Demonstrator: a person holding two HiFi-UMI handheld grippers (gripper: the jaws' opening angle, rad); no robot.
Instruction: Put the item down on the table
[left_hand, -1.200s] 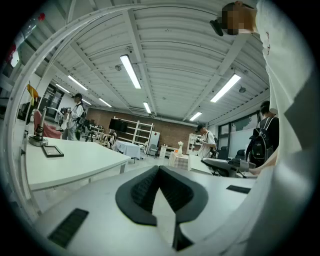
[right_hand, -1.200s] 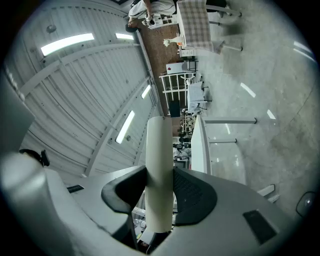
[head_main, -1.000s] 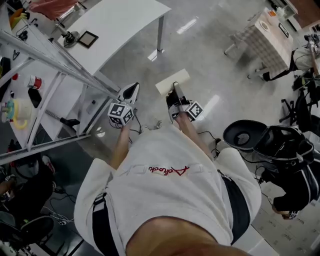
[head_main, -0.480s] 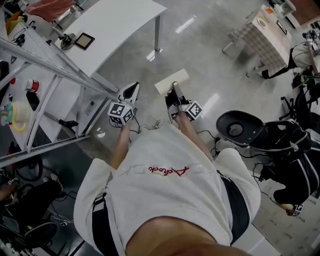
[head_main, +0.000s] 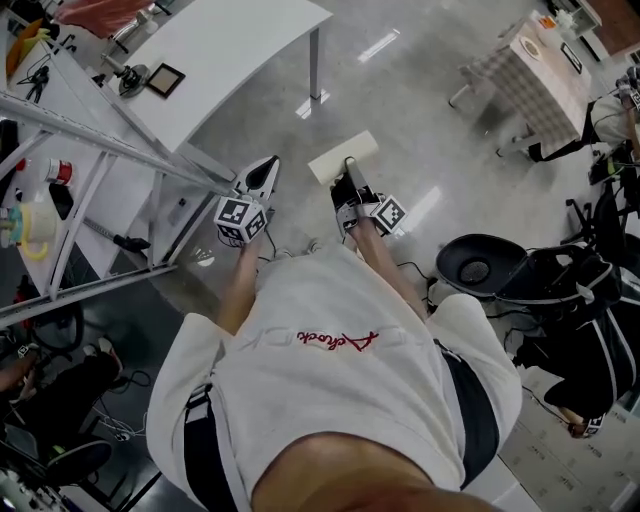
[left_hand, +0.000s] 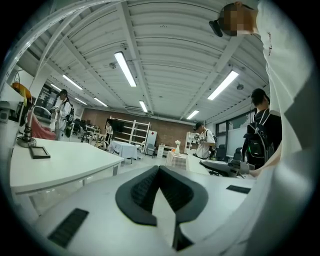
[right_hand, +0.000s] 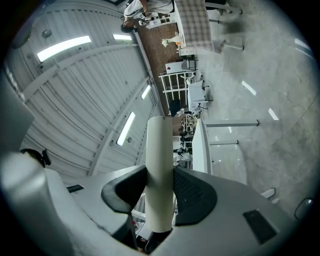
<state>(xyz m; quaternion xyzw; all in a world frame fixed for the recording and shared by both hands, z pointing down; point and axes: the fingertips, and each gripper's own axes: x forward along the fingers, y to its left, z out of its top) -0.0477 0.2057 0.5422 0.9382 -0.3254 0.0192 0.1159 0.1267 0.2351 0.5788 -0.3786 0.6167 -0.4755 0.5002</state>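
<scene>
The right gripper (right_hand: 160, 186) clamps one end of a cream board (head_main: 343, 157), held out over the floor (head_main: 420, 90). The left gripper (left_hand: 159, 169) is closed on nothing. The white table (head_main: 250, 40) lies well off at eleven o'clock. Gripped only at its end, the board could swivel, slip or clip the table's edge.

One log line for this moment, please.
right gripper: shut on cream board | left gripper: shut, empty | board: not yet on white table

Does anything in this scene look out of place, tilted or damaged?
Nothing looks damaged or spilled. Only the flat cream-coloured board stands out: the right gripper clamps it in the air above the grey floor, away from the white table.
</scene>
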